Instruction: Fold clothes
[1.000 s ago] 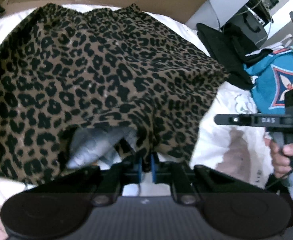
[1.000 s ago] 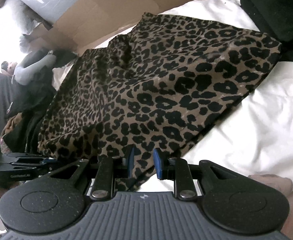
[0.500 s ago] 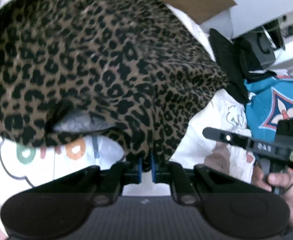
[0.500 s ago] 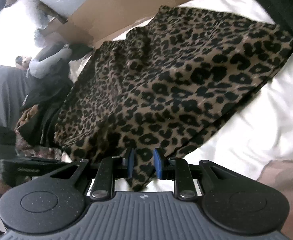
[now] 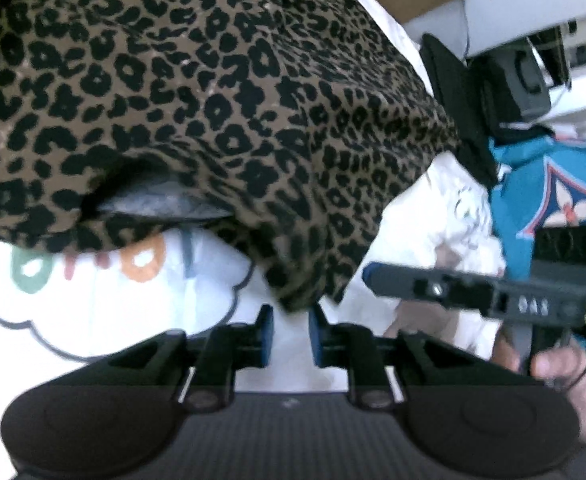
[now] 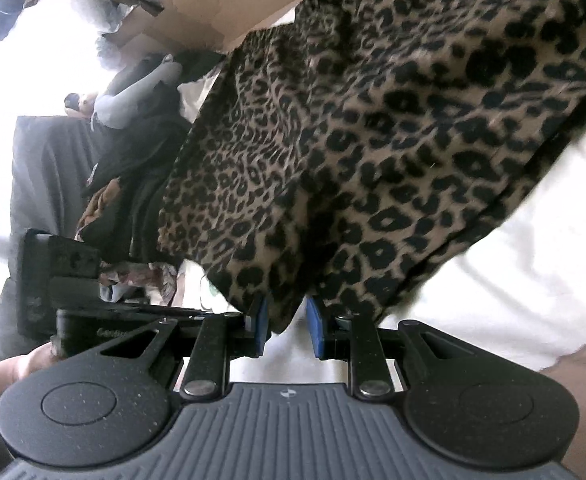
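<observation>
A leopard-print garment (image 5: pixel 221 92) is lifted off the white bed; it also fills the right wrist view (image 6: pixel 393 140). My left gripper (image 5: pixel 289 330) has its blue pads slightly apart, with the garment's lower corner hanging just above the gap. My right gripper (image 6: pixel 287 326) has a similar narrow gap, and the garment's hem hangs between its pads. The right gripper also shows in the left wrist view (image 5: pixel 473 292), and the left gripper in the right wrist view (image 6: pixel 93 308).
White bedding with a coloured cloud print (image 5: pixel 105 280) lies below. A teal jersey (image 5: pixel 545 196) and black clothes (image 5: pixel 457 96) lie at right. A cardboard box (image 6: pixel 237 0) stands behind. Dark clothes (image 6: pixel 133 168) are piled at left.
Both grippers have lifted the garment's near edge up and forward, so the printed bedding shows beneath. The left pads, pressed together before, now stand apart. The right pads have widened slightly.
</observation>
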`<state>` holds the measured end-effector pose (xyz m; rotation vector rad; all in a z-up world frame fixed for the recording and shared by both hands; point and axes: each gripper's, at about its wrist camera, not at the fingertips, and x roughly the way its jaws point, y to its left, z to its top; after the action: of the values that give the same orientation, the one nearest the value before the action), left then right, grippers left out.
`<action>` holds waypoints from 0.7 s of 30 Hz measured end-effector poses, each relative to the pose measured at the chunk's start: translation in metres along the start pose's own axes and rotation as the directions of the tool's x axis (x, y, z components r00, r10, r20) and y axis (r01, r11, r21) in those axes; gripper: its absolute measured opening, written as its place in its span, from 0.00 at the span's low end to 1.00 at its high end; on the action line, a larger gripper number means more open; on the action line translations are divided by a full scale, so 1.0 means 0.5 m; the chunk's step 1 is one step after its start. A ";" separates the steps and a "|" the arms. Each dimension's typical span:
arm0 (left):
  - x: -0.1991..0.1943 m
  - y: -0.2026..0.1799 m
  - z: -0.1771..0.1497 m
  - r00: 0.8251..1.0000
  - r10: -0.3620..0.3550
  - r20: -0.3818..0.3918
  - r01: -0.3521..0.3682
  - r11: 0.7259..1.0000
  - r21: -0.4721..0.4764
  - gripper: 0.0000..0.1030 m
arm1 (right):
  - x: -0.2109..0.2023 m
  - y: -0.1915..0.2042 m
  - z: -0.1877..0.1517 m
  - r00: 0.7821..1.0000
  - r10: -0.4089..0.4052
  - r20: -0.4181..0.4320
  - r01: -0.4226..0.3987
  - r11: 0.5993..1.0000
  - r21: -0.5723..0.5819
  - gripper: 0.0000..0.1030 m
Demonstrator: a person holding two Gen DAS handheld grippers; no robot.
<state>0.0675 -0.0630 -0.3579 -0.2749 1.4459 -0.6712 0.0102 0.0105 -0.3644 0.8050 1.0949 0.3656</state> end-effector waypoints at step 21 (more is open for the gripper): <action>-0.251 0.184 0.047 0.829 0.479 0.289 -0.473 0.876 -0.093 0.31 | 0.051 -0.016 0.015 0.998 0.059 -0.028 -0.055 0.993 0.101 0.40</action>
<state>0.1156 0.0766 -0.3031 -0.0188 1.1563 -0.1922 0.0271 0.0179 -0.3850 0.9240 1.1282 0.3744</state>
